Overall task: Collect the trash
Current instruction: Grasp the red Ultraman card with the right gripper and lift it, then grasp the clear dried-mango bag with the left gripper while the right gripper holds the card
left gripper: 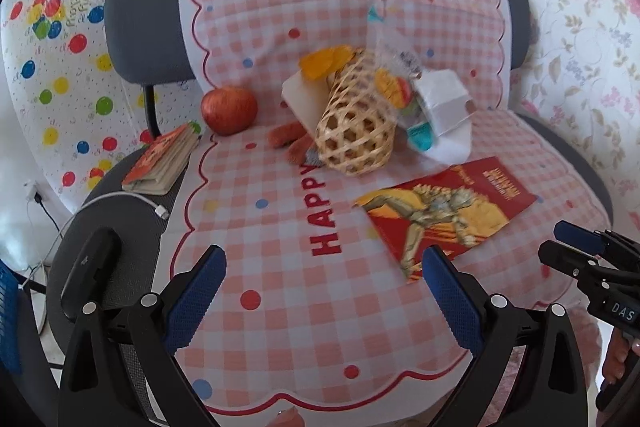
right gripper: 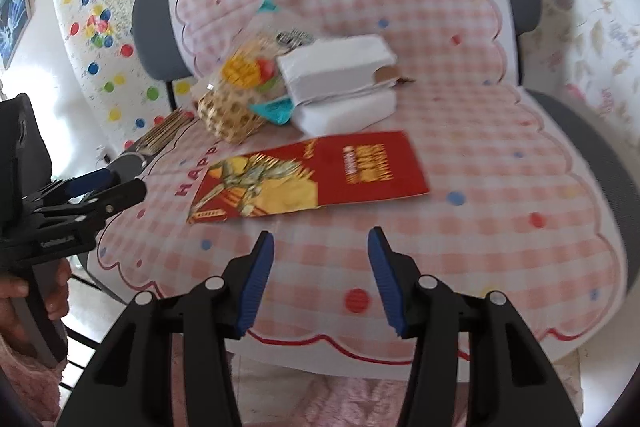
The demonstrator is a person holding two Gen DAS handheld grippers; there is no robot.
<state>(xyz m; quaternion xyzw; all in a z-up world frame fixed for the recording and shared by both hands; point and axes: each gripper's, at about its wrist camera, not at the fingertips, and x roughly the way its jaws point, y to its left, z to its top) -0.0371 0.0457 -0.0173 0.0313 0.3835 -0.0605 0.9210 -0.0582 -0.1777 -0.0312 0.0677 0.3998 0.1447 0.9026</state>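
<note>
Trash: clear fruit-print wrapper point(right gripper: 256, 73) and white paper bag point(right gripper: 340, 83) lie in a pile at the seat's back, beside the wicker basket point(left gripper: 354, 131).
Direction: straight ahead of both my claws, beyond the red booklet point(right gripper: 316, 173).
Left claw point(left gripper: 324, 291): spread wide, holding nothing.
Right claw point(right gripper: 321, 281): spread, holding nothing, looks nearer the bag.

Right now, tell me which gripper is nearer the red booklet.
Right, by a small margin. The right gripper, open, hovers just short of the red booklet's near edge. The left gripper, open, sits beside its near corner.
</note>
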